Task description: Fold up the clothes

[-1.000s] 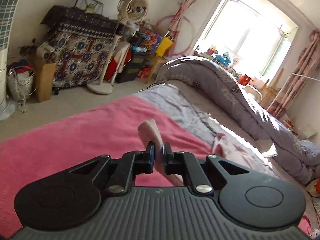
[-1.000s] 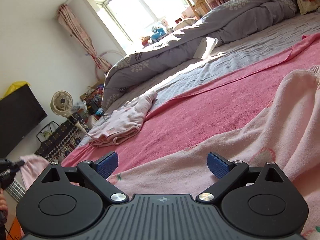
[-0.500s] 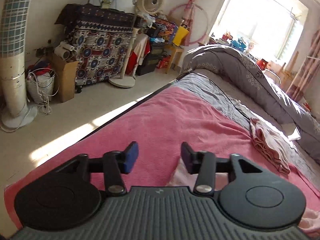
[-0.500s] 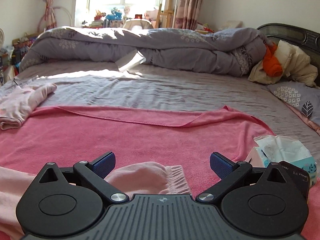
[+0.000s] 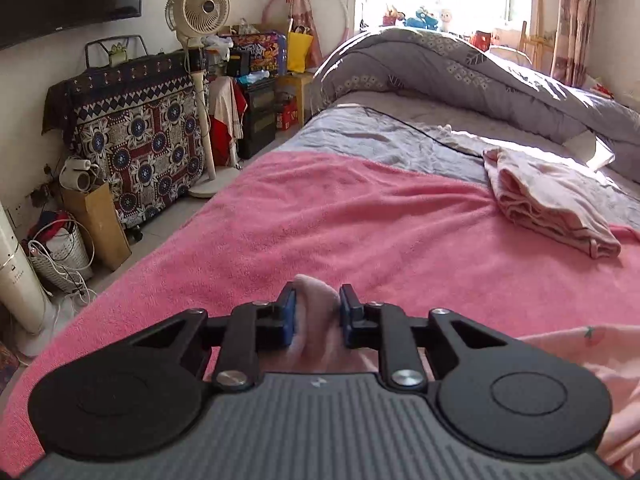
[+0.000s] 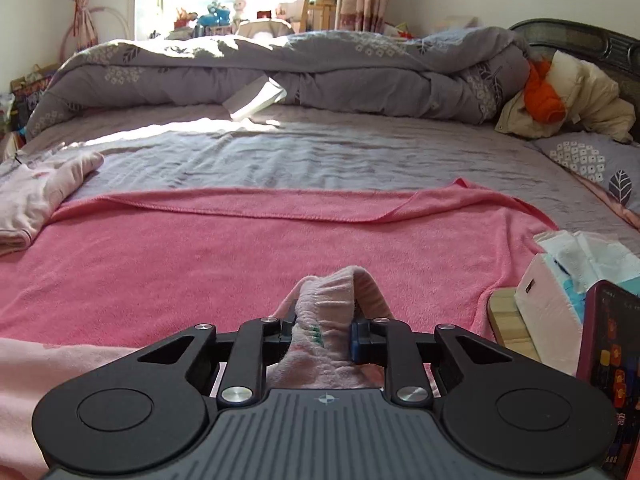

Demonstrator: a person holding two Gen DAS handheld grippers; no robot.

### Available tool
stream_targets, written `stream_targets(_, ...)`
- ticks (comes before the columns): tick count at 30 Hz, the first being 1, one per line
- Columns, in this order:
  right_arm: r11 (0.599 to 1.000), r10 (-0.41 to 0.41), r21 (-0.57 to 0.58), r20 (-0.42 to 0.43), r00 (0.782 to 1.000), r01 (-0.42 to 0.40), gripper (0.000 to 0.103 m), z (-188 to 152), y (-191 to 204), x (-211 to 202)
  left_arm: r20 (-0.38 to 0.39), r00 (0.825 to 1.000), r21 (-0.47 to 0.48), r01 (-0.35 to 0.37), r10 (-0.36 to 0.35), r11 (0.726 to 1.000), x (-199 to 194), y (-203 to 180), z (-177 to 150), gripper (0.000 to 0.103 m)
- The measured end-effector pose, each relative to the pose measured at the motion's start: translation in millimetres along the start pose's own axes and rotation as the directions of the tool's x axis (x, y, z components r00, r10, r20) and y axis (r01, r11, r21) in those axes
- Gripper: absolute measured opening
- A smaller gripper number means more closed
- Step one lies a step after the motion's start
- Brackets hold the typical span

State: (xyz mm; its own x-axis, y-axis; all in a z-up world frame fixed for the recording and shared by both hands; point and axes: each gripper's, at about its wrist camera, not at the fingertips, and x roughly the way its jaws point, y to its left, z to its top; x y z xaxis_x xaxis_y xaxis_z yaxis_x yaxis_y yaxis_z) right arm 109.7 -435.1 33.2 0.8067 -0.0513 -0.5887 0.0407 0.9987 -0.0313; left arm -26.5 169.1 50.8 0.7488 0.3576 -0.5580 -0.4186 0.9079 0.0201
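Left gripper (image 5: 317, 314) clamped on pink garment (image 5: 580, 364) corner; right gripper (image 6: 323, 326) clamped on its elastic hem. Garment low, under both tools, on pink towel (image 5: 360, 220). Keep both pinches level, cloth taut. Folded pile (image 5: 548, 204) ahead-right of left tool. Tissue box (image 6: 560, 308) right of right tool, tissues sticking out.
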Motion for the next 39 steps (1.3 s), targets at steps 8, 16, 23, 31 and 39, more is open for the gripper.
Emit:
stream_targets(8, 0.999, 0.001, 0.034, 0.154, 0.988, -0.006, 0.023, 57, -10, -9, 0.207, 0.978, -0.096, 0.005, 0.015, 0.995, -2, -2, 55, 0.027)
stream_targets(16, 0.996, -0.061, 0.065, 0.031, 0.998, 0.059, 0.029, 51, -1, 101, -0.075, 0.983, 0.04, -0.164, 0.167, 0.986, 123, -24, 31, 0.046)
stream_targets(23, 0.977, -0.205, 0.038, -0.095, 0.974, 0.21, 0.078, 21, 8, 158, -0.06, 0.984, 0.043, -0.164, 0.167, 0.986, 135, -29, 31, 0.054)
stream_targets(31, 0.994, -0.063, 0.096, 0.02, 0.998, 0.061, 0.085, 33, -1, 89, -0.029, 0.992, -0.097, -0.127, 0.125, 0.987, 83, 6, 52, 0.076)
stream_targets(39, 0.93, 0.366, -0.076, 0.179, 0.913, -0.358, 0.103, 6, 5, -91, 0.027, 0.999, -0.064, 0.034, -0.032, 0.997, -33, 21, 41, 0.081)
